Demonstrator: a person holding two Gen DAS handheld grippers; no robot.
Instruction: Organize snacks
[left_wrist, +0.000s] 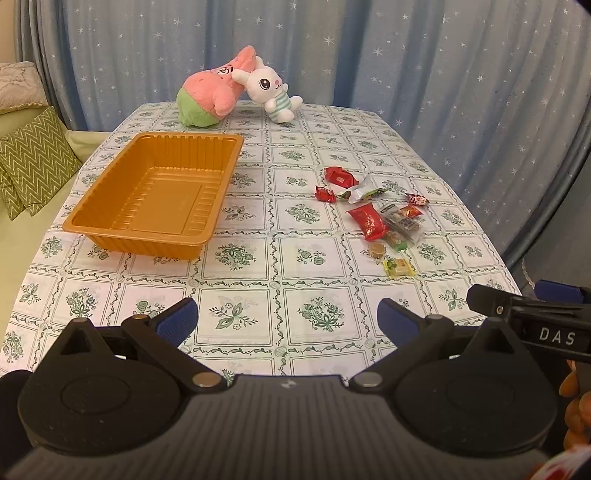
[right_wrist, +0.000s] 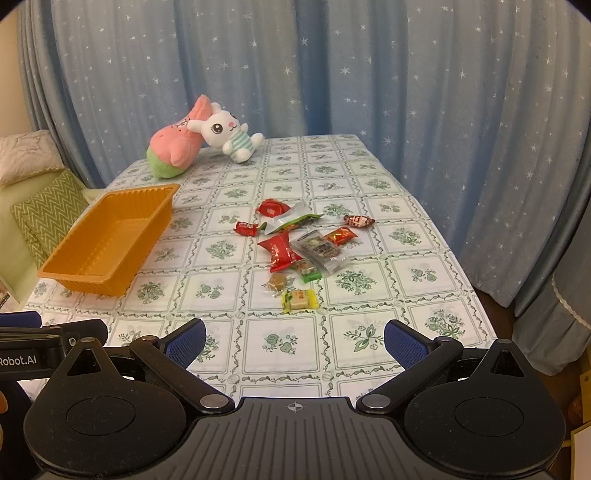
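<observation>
An empty orange plastic tray (left_wrist: 110, 225) (right_wrist: 62, 271) sits on the left of the table. Several wrapped snacks lie in a loose pile to its right: a large red packet (left_wrist: 367, 220) (right_wrist: 281, 251), a clear grey packet (left_wrist: 400, 223) (right_wrist: 320, 250), a white-green pouch (left_wrist: 364, 192) (right_wrist: 291, 220), small red candies (left_wrist: 325, 194) (right_wrist: 245, 228), a yellow-green candy (left_wrist: 399, 266) (right_wrist: 300, 299). My left gripper (left_wrist: 286, 319) hovers open over the near table edge, well short of tray and snacks. My right gripper (right_wrist: 294, 341) is open too, just short of the yellow-green candy.
Two plush toys, a pink-green one (left_wrist: 210, 92) (right_wrist: 173, 147) and a white rabbit (left_wrist: 271, 90) (right_wrist: 229, 134), lie at the table's far end. Blue starred curtains hang behind. A sofa with green zigzag cushions (left_wrist: 33, 162) (right_wrist: 48, 214) stands left. The other gripper's side (left_wrist: 532, 321) (right_wrist: 44, 345) shows in each view.
</observation>
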